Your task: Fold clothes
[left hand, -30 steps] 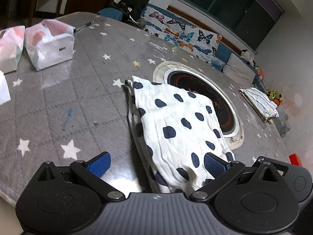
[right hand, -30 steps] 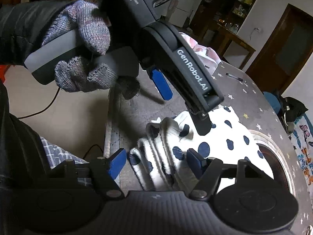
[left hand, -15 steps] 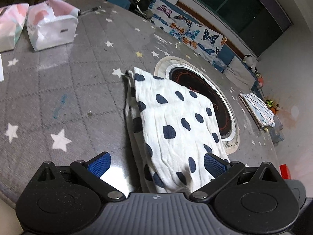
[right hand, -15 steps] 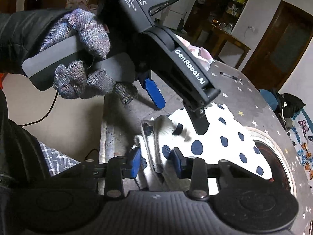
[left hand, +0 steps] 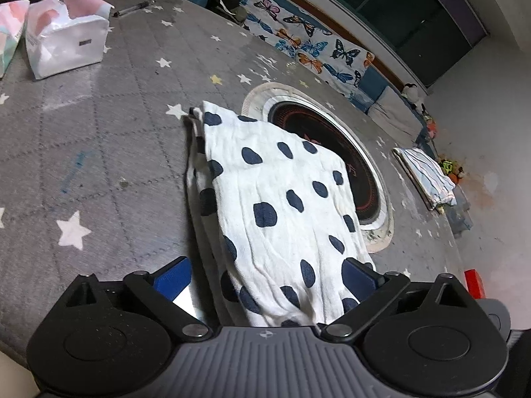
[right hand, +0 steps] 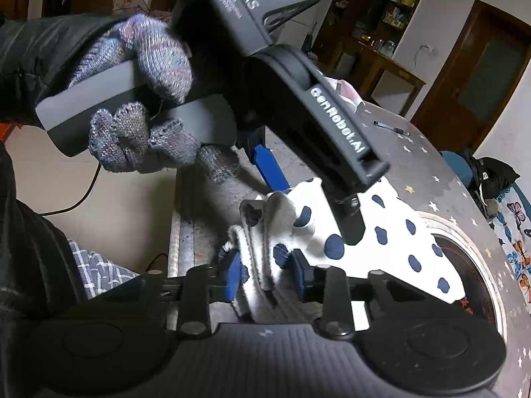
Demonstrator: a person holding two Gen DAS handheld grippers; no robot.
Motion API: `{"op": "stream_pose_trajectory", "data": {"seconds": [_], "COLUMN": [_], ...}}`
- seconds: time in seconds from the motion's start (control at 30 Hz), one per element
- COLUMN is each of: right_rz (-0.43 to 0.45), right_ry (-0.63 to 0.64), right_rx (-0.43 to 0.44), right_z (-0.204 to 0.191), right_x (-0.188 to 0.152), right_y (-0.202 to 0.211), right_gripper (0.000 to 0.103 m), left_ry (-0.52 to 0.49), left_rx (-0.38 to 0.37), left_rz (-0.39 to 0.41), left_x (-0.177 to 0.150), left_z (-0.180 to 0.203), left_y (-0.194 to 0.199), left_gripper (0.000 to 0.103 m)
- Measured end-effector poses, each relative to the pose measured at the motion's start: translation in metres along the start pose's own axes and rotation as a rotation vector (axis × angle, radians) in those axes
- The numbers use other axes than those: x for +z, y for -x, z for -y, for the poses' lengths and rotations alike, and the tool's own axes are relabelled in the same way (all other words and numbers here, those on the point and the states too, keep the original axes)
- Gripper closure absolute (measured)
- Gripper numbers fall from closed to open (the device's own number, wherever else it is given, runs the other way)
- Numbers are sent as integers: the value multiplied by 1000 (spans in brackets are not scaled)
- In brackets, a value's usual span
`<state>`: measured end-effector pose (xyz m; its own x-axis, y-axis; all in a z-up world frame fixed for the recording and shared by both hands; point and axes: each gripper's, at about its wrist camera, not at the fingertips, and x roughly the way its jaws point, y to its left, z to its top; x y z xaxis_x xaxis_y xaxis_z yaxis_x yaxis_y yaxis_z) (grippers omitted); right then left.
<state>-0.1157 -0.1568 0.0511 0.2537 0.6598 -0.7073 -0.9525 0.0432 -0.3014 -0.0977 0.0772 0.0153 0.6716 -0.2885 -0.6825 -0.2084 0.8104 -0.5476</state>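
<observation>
Right wrist view: white "GenRobot.AI" runs along the black arm of the left gripper [right hand: 305,205], from about 10 o'clock down to 4 o'clock. "DAS" in white on its grey housing at 12 o'clock, upside down; smaller lines beside it too blurred to read. Left wrist view: small dark label on the white tissue pack [left hand: 66,44] at 10 o'clock, illegible. Red marks inside the round cooktop [left hand: 332,152], unreadable.
</observation>
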Motion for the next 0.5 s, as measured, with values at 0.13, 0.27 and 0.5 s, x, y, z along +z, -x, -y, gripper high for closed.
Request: {"op": "stream_pose_trajectory", "data": {"seconds": [0.13, 0.27, 0.5], "right_rz": [-20, -38, -80], "right_ry": [21, 32, 37], "right_rx": [4, 8, -7], "right_z": [4, 10, 15], "right_x": [-9, -18, -35], "right_y": [6, 13, 26], "right_gripper": [75, 75, 74], "left_ry": [-35, -71, -138], "left_rx": [-27, -53, -87], "left_rz": [-26, -55, -97], "left_x": [-3, -6, -9], "left_z": [6, 14, 27], "left_y": [-3, -9, -15], "left_gripper": [12, 23, 32]}}
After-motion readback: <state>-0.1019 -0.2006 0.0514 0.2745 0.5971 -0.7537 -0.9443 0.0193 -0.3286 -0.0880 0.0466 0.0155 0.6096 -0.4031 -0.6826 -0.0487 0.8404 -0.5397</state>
